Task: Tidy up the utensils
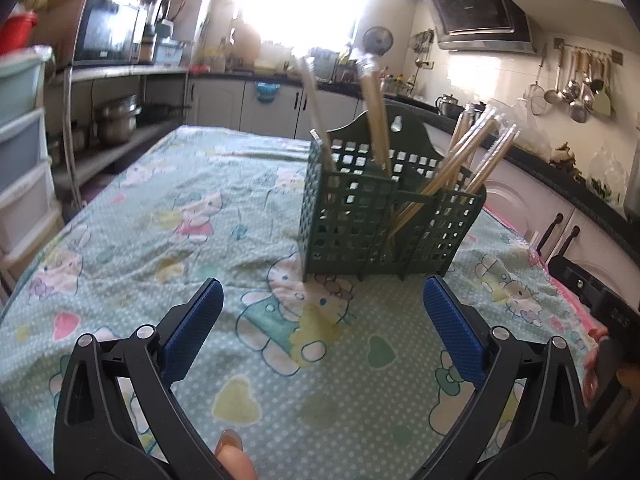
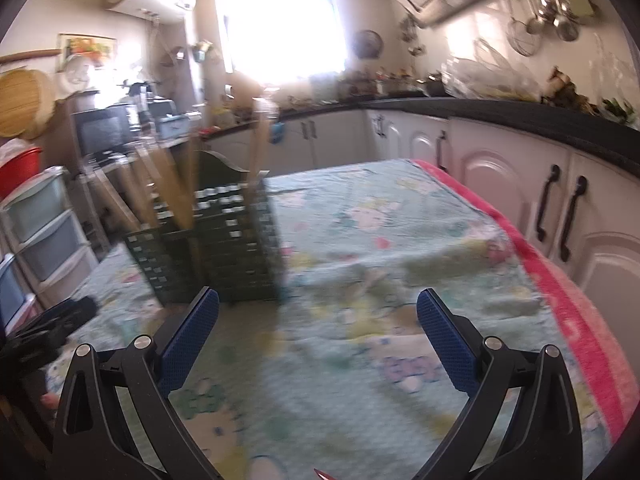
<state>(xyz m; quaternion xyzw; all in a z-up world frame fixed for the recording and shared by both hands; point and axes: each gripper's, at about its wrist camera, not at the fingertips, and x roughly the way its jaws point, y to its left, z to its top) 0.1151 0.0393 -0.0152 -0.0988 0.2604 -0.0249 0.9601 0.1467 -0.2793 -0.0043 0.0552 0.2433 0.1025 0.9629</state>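
A dark green lattice utensil holder (image 1: 384, 224) stands upright on the cartoon-print tablecloth (image 1: 160, 240). Its left compartment holds two long wooden-handled utensils (image 1: 376, 120); the right compartment holds several chopsticks (image 1: 472, 156) leaning right. My left gripper (image 1: 323, 296) hangs open just in front of the holder, with nothing between its blue pads. In the right wrist view the same holder (image 2: 224, 248) appears blurred at the left. My right gripper (image 2: 318, 308) is open and empty over the cloth, to the right of the holder.
The right gripper's black body (image 1: 592, 300) shows at the table's right edge. White cabinets (image 2: 520, 184) under a dark counter run close along the right. Plastic drawers (image 1: 20, 160) and a shelf with pots stand left. A pink cloth border (image 2: 560, 288) marks the table edge.
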